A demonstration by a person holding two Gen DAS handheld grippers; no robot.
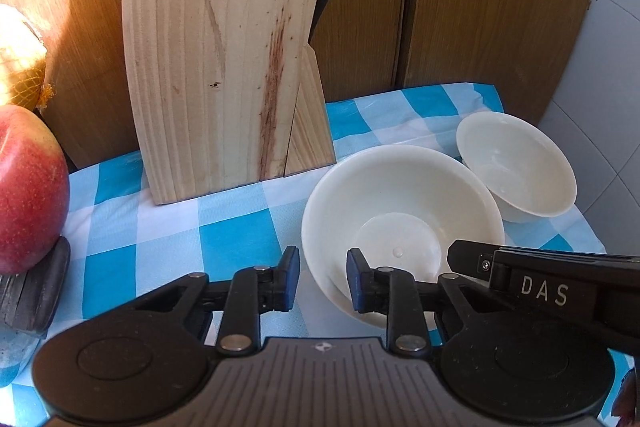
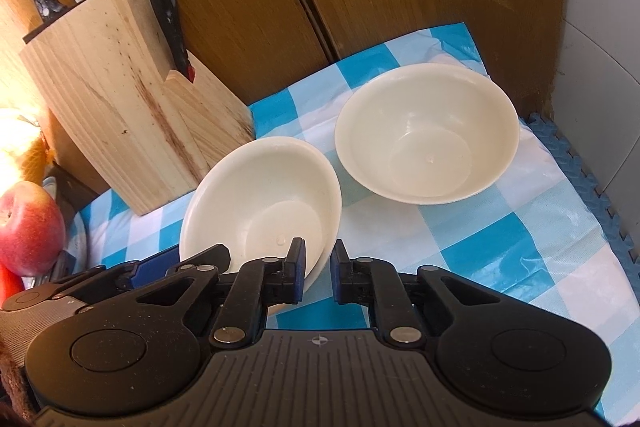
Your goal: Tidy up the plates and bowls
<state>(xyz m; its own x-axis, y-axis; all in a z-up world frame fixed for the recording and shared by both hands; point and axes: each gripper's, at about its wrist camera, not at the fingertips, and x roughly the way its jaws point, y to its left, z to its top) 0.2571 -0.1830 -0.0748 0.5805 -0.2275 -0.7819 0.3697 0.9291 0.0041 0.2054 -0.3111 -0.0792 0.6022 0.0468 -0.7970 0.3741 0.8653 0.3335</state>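
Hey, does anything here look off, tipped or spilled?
Nothing spilled. The near bowl sits tilted rather than flat, both grippers clamping its rim. The far bowl sits level. The knife block has a reddish streak down its front.

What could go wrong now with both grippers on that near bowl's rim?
The left gripper and right gripper pinch only the thin rim of the near bowl, both on one side; it may slip or tip. The far bowl and knife block stand close, so a swing could knock them.
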